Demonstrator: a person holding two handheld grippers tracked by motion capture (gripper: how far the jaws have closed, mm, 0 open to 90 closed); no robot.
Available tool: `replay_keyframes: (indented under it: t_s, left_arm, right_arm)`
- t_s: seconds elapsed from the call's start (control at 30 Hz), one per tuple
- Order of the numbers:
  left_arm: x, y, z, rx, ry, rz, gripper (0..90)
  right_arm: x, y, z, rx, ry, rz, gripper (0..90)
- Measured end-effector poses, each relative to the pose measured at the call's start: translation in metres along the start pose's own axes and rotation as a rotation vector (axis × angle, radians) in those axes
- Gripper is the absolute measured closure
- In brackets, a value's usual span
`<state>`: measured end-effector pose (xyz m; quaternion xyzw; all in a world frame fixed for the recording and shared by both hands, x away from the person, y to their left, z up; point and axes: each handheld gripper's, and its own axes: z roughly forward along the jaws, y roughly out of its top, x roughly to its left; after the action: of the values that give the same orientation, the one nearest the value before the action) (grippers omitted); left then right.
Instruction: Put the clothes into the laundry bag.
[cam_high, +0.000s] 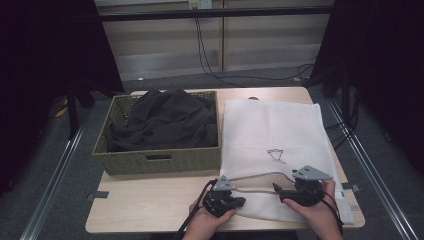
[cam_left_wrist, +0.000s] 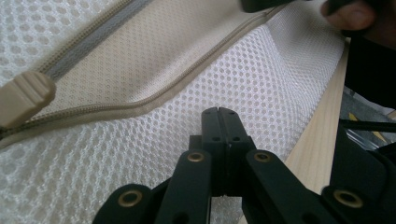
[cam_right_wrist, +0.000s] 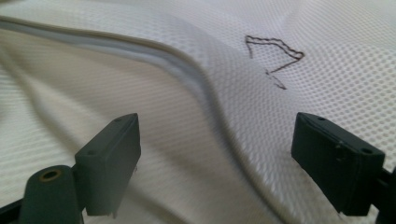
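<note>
A white mesh laundry bag (cam_high: 272, 130) lies flat on the right half of the table, with its beige zipper (cam_high: 255, 177) running near the front edge. My left gripper (cam_high: 240, 201) is at the bag's front left corner, and its jaws (cam_left_wrist: 223, 116) are shut on the mesh just below the zipper (cam_left_wrist: 93, 42), beside the beige pull tab (cam_left_wrist: 23, 95). To its right, my right gripper (cam_high: 277, 192) hovers over the bag. Its jaws (cam_right_wrist: 219, 144) stand wide open, the raised zipper seam (cam_right_wrist: 187, 65) runs between them, and the pads are clear of it.
A woven green basket (cam_high: 160, 161) holding a black garment (cam_high: 165, 120) stands on the table's left half, against the bag. A dark stitched mark (cam_high: 276, 156) sits on the bag. Bare wooden tabletop (cam_high: 145, 205) lies in front of the basket.
</note>
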<state>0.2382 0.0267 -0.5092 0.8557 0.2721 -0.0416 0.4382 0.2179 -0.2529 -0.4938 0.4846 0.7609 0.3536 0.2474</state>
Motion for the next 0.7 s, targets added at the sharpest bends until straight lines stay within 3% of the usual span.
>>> replay_keyframes:
  t_s: [0.03,0.07,0.1,0.17,0.2,0.23,0.3,0.33,0.37,0.43,0.47,0.53,0.57,0.6,0.63,0.67,0.7]
  left_arm:
    - [0.0,0.0,0.0,-0.001,0.001,0.001,90.0]
    - [0.0,0.0,0.0,-0.001,0.001,0.001,90.0]
    - [0.0,0.0,0.0,0.001,0.004,0.008,90.0]
    - [0.0,0.0,0.0,-0.003,0.009,0.002,90.0]
    - [0.0,0.0,0.0,-0.005,0.012,0.002,90.0]
    - [0.002,0.0,0.0,-0.002,0.01,-0.004,90.0]
    - [0.004,0.0,-0.001,-0.008,0.014,-0.023,90.0]
    - [0.004,0.0,-0.001,-0.008,0.014,-0.023,90.0]
    - [0.004,0.0,-0.004,-0.014,0.025,-0.014,90.0]
    - [0.004,0.0,-0.007,-0.032,0.024,0.003,84.4]
    - [0.005,0.003,-0.017,-0.059,0.061,0.044,80.2]
    - [0.01,0.009,-0.034,-0.136,0.041,0.015,69.0]
    - [0.013,0.012,-0.044,-0.168,0.061,0.018,63.2]
    - [0.013,0.012,-0.044,-0.168,0.061,0.018,55.0]
    - [0.02,0.019,-0.066,-0.216,0.108,0.035,47.8]
    - [0.02,0.019,-0.066,-0.216,0.108,0.035,44.6]
    - [0.026,0.023,-0.08,-0.233,0.134,0.029,44.6]
  right_arm:
    - [0.0,0.002,0.005,0.005,-0.032,-0.005,17.6]
    - [0.0,0.002,0.005,0.005,-0.032,-0.005,17.6]
    - [-0.003,0.008,0.016,0.015,-0.08,0.007,24.3]
    - [-0.004,0.011,0.019,0.015,-0.097,0.013,28.4]
    - [-0.006,0.014,0.021,0.016,-0.106,0.02,38.4]
    - [-0.011,0.022,0.019,-0.048,-0.068,0.041,61.6]
    - [-0.015,0.032,0.008,-0.119,0.037,0.065,88.8]
    - [-0.015,0.032,0.008,-0.119,0.037,0.065,88.8]
    - [-0.012,0.039,-0.001,-0.141,0.084,0.055,89.2]
    - [-0.009,0.037,0.001,-0.114,0.086,0.046,89.2]
    - [-0.009,0.032,0.004,-0.098,0.101,0.051,89.2]
    - [-0.011,0.023,0.012,-0.069,0.125,0.079,89.2]
    - [-0.013,0.019,0.016,-0.066,0.142,0.089,89.2]
    - [-0.013,0.019,0.016,-0.066,0.142,0.089,89.2]
    - [-0.016,0.013,0.02,-0.068,0.172,0.107,89.1]
    - [-0.016,0.013,0.02,-0.068,0.172,0.107,89.1]
    - [-0.016,0.012,0.022,-0.065,0.177,0.11,89.0]
